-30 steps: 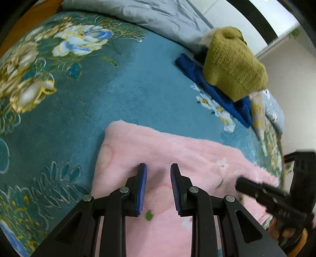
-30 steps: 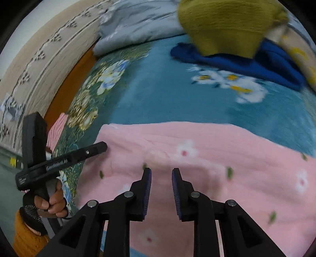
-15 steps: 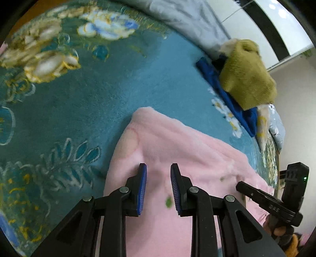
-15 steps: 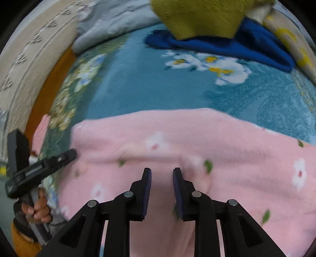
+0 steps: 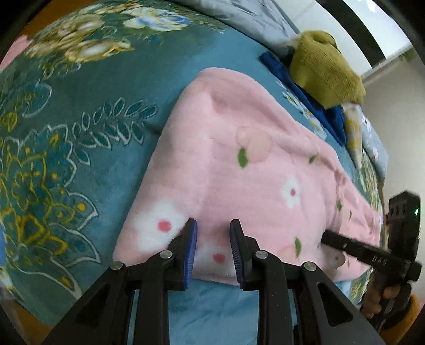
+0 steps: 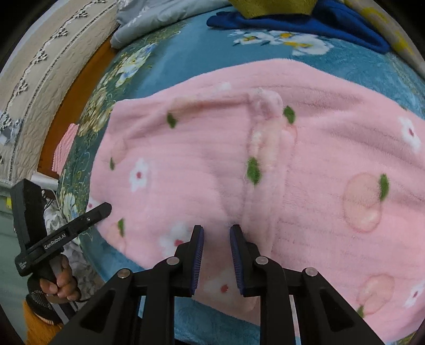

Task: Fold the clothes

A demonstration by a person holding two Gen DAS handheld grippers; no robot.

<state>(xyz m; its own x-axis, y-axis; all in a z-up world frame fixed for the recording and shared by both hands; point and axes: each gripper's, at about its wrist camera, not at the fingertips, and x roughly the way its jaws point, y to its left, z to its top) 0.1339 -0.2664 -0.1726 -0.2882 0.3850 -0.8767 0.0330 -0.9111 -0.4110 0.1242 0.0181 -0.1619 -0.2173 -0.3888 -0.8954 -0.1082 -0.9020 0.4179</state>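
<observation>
A pink fleece garment (image 5: 239,169) printed with white flowers, peaches and green leaves lies spread on the teal floral bedspread (image 5: 79,127), its near hem at the bed's front edge. The left gripper (image 5: 212,225) hovers over that hem toward the garment's left end, fingers (image 5: 191,238) apart with nothing between them. The right gripper (image 6: 216,229) sits over the hem just beside a raised vertical seam (image 6: 263,148) in the garment, fingers (image 6: 198,244) likewise apart and empty. Beyond the garment's far edge, a mustard knit sweater (image 5: 321,69) rests on a dark blue garment (image 5: 292,79), beside a grey quilt (image 6: 148,18).
</observation>
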